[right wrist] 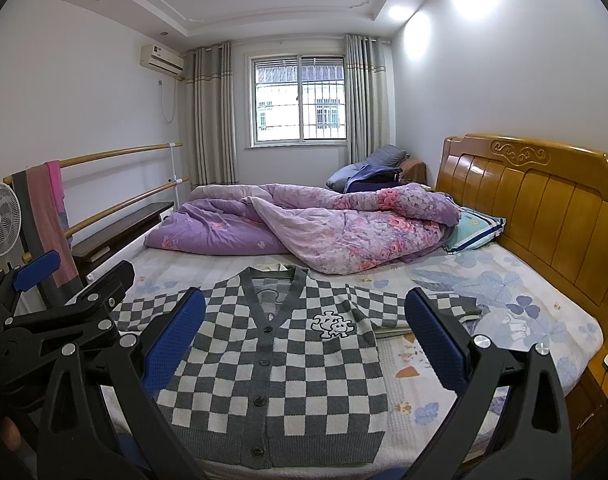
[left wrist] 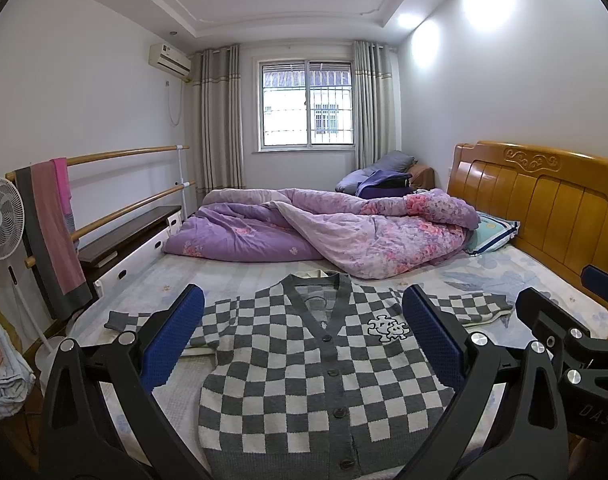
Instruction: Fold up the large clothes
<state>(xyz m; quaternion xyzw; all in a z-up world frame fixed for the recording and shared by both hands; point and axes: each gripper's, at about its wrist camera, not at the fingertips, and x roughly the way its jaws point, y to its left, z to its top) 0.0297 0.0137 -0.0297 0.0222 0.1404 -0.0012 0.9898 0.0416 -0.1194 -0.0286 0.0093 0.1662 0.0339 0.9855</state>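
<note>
A grey-and-white checkered cardigan [left wrist: 304,380] lies flat and buttoned on the bed sheet [left wrist: 544,280], neck toward the far side, with a sleeve spread out to each side. A puzzle-shaped patch marks its chest. My left gripper [left wrist: 303,296] hovers open above the cardigan's lower half, blue pads wide apart and nothing between them. In the right wrist view the cardigan [right wrist: 271,360] sits left of centre, and my right gripper [right wrist: 304,300] is open over its right side, also holding nothing. Each gripper shows at the edge of the other's view: the right gripper [left wrist: 564,292] and the left gripper [right wrist: 79,270].
A crumpled purple floral quilt [left wrist: 324,232] fills the far half of the bed. A wooden headboard [left wrist: 544,208] and a pillow [left wrist: 492,232] are on the right. On the left stand a fan [left wrist: 1,220], a rail with a hung towel [left wrist: 51,232] and a dark-topped cabinet [left wrist: 131,236].
</note>
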